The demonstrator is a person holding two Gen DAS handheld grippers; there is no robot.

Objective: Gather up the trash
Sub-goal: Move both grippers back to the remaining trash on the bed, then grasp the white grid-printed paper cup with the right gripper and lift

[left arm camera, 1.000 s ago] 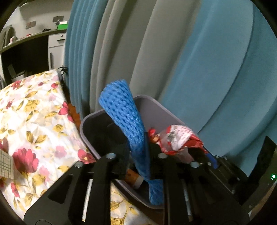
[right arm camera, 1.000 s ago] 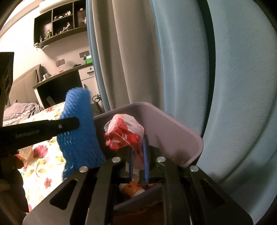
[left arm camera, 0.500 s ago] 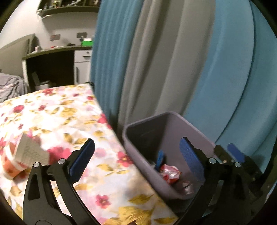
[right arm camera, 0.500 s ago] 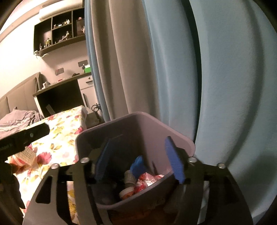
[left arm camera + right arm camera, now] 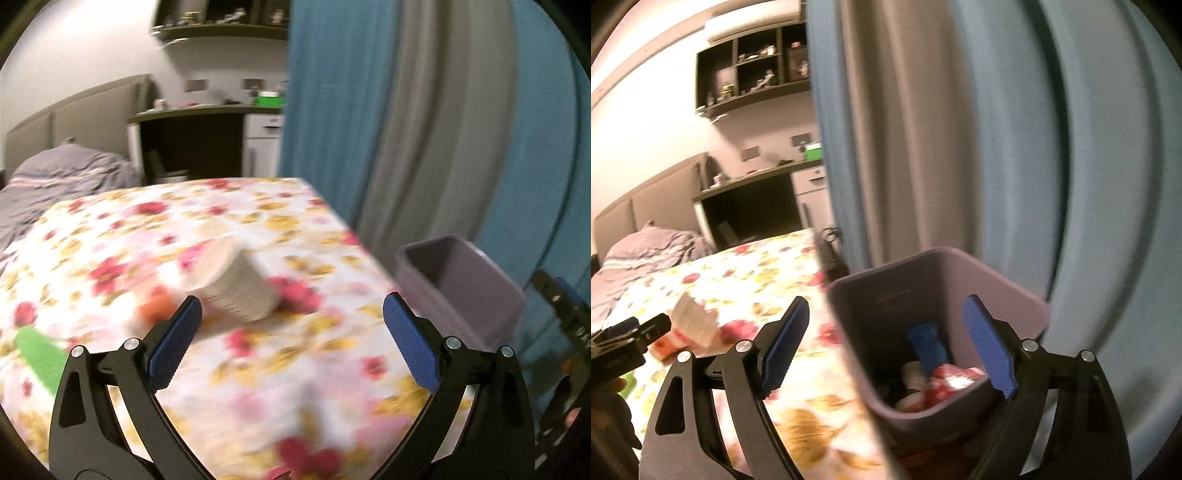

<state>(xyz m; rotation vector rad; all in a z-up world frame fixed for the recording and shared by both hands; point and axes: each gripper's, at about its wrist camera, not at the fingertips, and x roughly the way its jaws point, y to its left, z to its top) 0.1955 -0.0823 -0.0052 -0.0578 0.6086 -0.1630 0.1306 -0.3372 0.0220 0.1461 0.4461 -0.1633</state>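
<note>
Over the floral bed (image 5: 258, 369), the left gripper (image 5: 291, 332) has just spread its fingers wide, empty, facing a tipped white cup (image 5: 236, 288). Right gripper (image 5: 886, 343), also just opened and empty, hangs over the bin (image 5: 960, 269), blue net (image 5: 927, 347) and red wrapper (image 5: 953, 384) inside.

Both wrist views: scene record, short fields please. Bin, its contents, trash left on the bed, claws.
bin: purple, beside the floral bed, in front of curtains
bin contents: blue foam net, red-white wrapper, cup
on bed: white paper cup on its side, orange item, green item
left claw: just opened, empty
right claw: just opened, empty, over bin
</note>
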